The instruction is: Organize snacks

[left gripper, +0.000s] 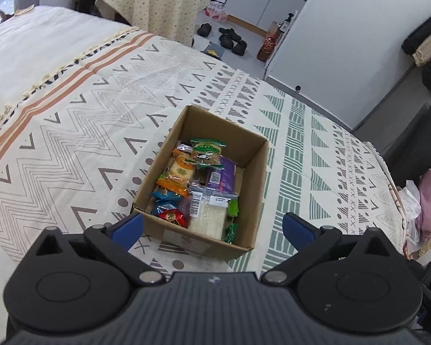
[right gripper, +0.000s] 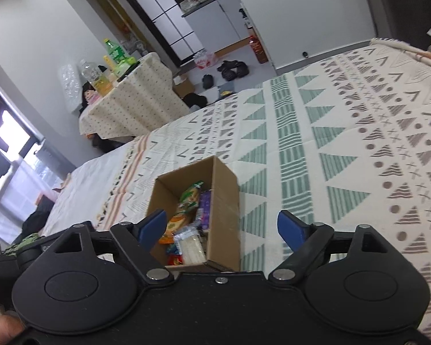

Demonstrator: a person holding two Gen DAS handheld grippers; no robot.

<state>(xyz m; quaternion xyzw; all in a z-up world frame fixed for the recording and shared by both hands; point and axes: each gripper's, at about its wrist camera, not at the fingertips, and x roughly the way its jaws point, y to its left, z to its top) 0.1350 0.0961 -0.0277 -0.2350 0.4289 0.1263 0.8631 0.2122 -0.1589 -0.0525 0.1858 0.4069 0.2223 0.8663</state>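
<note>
Spread across the bed [left gripper: 71, 109], a patterned blanket carries an open cardboard box [left gripper: 252, 201] packed with wrapped snacks [left gripper: 198, 189] — orange, green, purple and clear packets — while the left gripper [left gripper: 212, 227] and right gripper [right gripper: 222, 228] both hover released, jaws wide, nothing between them.
</note>
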